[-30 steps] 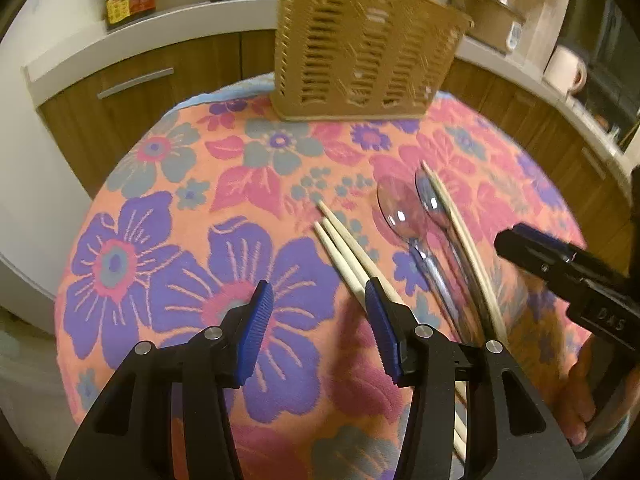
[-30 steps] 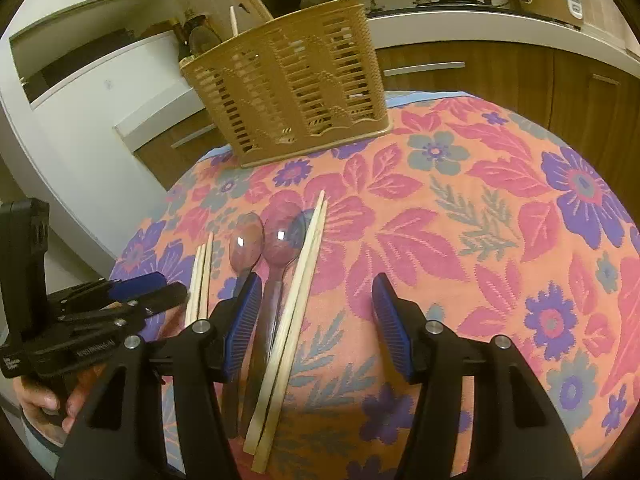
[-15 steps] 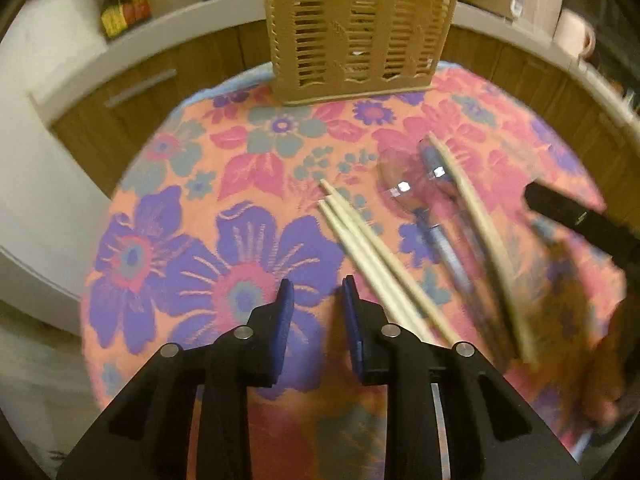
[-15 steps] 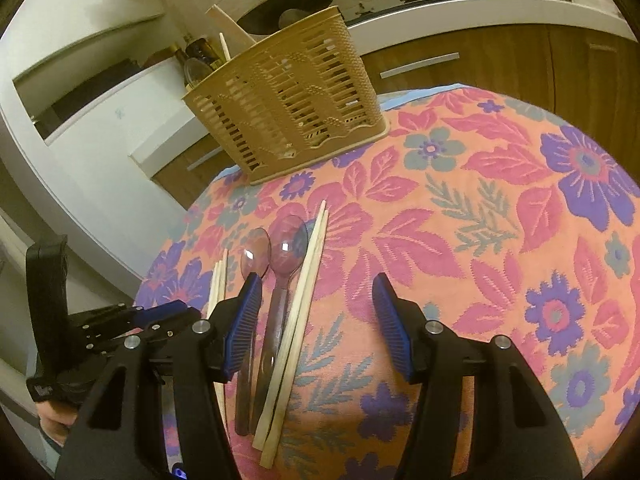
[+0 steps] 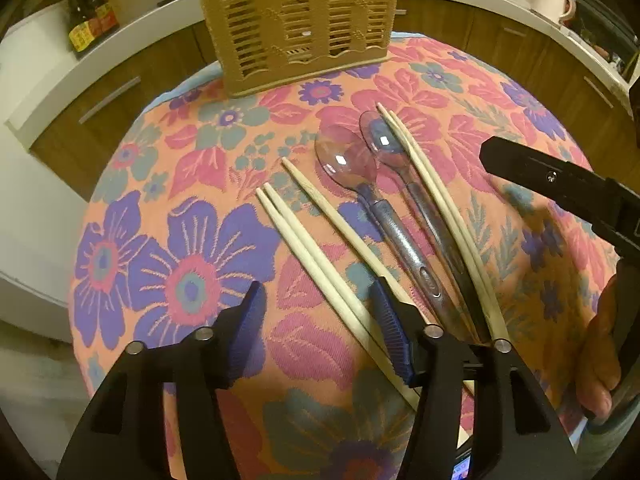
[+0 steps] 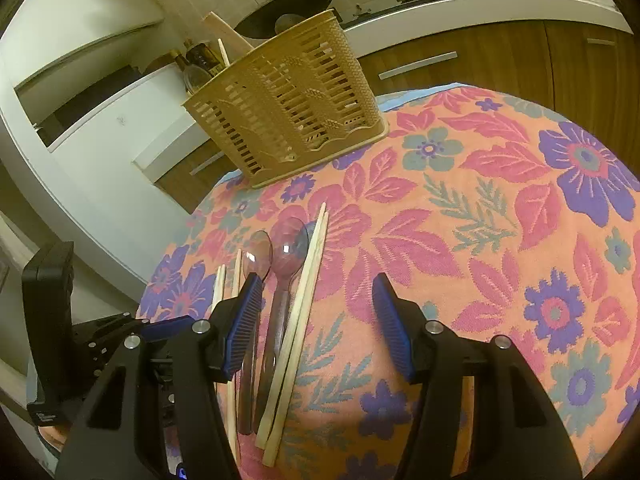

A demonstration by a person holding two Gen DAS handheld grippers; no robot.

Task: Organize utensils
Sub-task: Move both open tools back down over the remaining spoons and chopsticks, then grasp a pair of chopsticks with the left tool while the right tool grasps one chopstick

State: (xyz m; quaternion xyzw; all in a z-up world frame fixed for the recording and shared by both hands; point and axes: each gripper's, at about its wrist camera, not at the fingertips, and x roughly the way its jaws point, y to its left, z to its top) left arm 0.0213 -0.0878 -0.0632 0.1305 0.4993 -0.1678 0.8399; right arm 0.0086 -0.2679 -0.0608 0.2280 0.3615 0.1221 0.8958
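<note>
A tan slotted utensil basket (image 5: 296,24) stands at the far edge of the flowered tablecloth (image 5: 180,280); it also shows in the right wrist view (image 6: 288,108). Two clear plastic spoons (image 5: 360,184) (image 6: 280,276) lie between a pair of chopsticks (image 5: 440,208) (image 6: 300,304) on their right and three chopsticks (image 5: 316,256) on their left. My left gripper (image 5: 320,320) is open just above those left chopsticks. My right gripper (image 6: 316,320) is open and empty above the spoon handles and right chopstick pair; it also shows in the left wrist view (image 5: 560,184).
White countertop and wooden cabinets (image 6: 440,56) curve behind the table. Sauce bottles (image 5: 88,16) stand on the counter at left. A pan (image 6: 296,16) sits behind the basket. The tablecloth's right half (image 6: 520,220) holds no utensils.
My left gripper narrowed half a second ago and has opened wide again, now lower over the left chopsticks. The right gripper stayed open and rose slightly.
</note>
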